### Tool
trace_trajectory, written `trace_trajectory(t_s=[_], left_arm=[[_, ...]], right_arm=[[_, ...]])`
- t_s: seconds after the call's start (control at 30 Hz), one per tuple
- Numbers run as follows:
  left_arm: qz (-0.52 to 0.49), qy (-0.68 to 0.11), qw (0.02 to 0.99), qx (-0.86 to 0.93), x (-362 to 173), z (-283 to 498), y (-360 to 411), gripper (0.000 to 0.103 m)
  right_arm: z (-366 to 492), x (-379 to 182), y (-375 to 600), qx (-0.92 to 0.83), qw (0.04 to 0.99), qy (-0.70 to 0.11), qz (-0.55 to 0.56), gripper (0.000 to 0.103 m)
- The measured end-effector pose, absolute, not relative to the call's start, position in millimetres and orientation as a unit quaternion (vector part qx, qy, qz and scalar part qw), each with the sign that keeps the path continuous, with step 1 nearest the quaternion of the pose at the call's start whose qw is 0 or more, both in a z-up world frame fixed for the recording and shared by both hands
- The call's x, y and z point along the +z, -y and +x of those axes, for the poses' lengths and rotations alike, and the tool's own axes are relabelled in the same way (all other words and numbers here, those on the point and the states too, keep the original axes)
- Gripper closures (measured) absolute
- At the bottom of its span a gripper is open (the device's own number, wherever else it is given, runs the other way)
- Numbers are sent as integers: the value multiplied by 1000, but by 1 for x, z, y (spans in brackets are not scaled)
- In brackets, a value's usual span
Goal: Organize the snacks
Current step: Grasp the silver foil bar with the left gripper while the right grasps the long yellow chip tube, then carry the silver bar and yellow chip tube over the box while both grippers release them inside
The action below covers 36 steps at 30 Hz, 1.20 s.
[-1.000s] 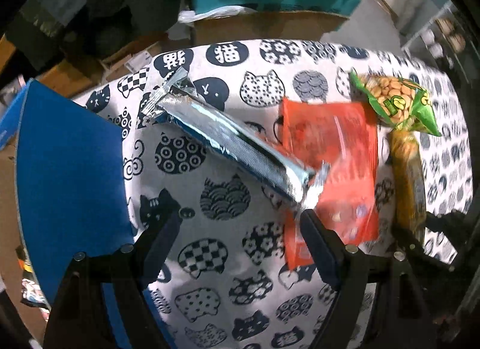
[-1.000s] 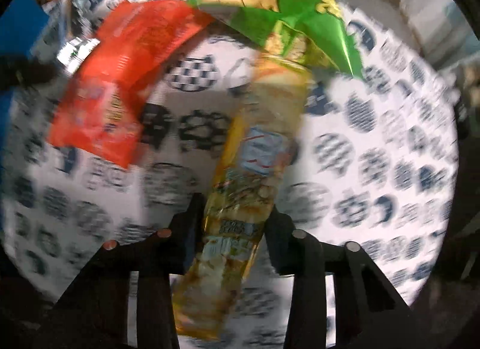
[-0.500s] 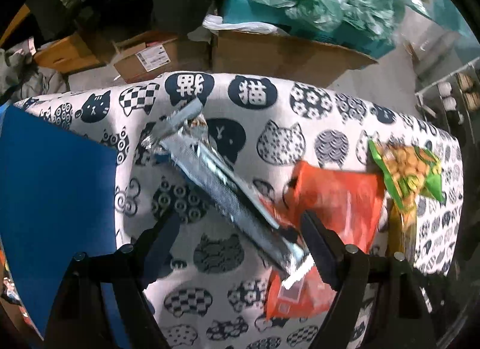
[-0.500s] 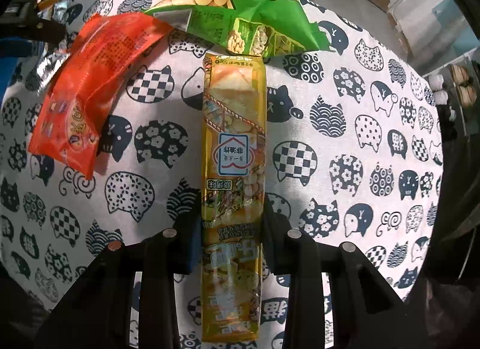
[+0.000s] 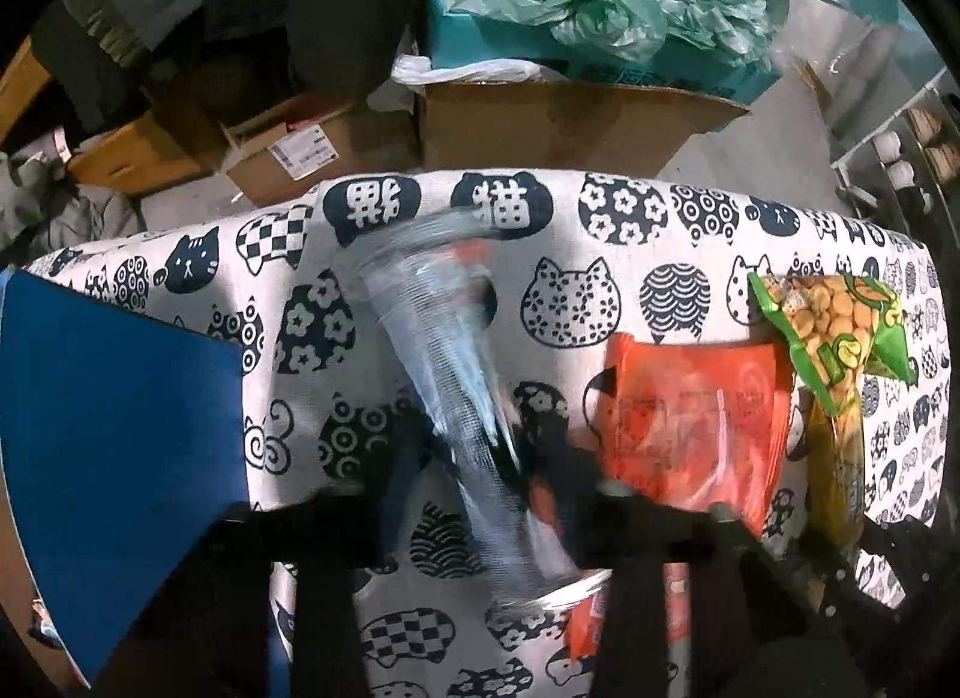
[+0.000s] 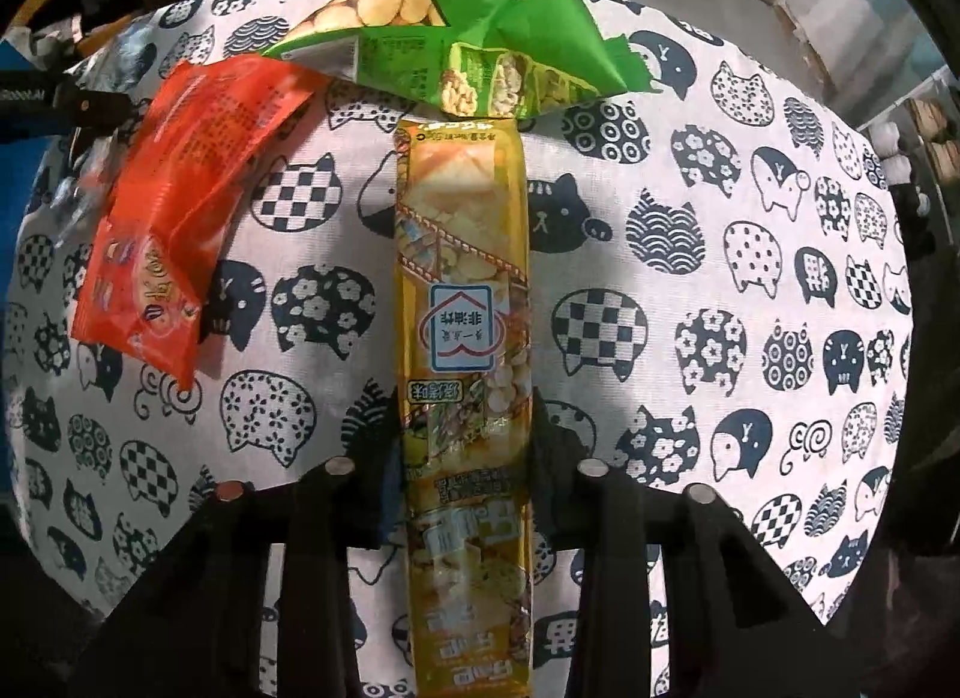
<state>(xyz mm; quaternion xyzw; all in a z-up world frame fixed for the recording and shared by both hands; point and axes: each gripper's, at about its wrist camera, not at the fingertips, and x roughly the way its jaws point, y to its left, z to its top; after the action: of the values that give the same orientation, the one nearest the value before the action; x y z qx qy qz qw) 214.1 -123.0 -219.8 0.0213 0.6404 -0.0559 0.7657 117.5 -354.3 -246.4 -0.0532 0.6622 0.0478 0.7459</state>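
My left gripper (image 5: 474, 458) is shut on a long silver snack packet (image 5: 444, 362), blurred by motion, which points away toward the table's far edge. My right gripper (image 6: 462, 446) is shut on a long yellow cracker packet (image 6: 465, 290) that lies along the cloth. A red snack bag (image 6: 180, 200) lies left of it and shows right of the silver packet in the left wrist view (image 5: 690, 410). A green peanut bag (image 6: 474, 38) lies at the yellow packet's far end, also in the left wrist view (image 5: 834, 332).
A cat-print tablecloth (image 6: 720, 254) covers the table. A blue box (image 5: 114, 440) stands at the left. Beyond the far edge are cardboard boxes (image 5: 564, 122) and a teal box with green plastic (image 5: 606, 8). A shelf (image 5: 900, 140) stands at the right.
My left gripper has closed on the silver packet and swung it to point more straight ahead. My right gripper has straightened the yellow packet and stays shut on it.
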Motion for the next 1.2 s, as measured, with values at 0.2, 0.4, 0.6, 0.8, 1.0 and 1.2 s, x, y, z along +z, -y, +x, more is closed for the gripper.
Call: trace_trajectory(t_s=[0.2,0.4,0.6,0.8,1.0,1.2], left_arm=[[39,-641,763,-78,-217,199,124,74],[64,-630,768,-94,-204,174,126,74],[81,-619,775,-103,-187,150,121,74],[101,-607,780,-112,-169,128,114,74],[118,-591,789,-120,-150,108,106,74],[133,-567,802,-129,-120,83,100,74]], right_arm=[[108,-245,358,65,744,-663,-49,74],[97,-231,361,73,751,-654,-39,74],[93,-212,363,78,763,-640,-46,74],[85,-183,358,78,776,-623,-57,74],[64,-150,332,79,787,-609,-58,74],[59,-125,306,90,800,-591,-59,74]])
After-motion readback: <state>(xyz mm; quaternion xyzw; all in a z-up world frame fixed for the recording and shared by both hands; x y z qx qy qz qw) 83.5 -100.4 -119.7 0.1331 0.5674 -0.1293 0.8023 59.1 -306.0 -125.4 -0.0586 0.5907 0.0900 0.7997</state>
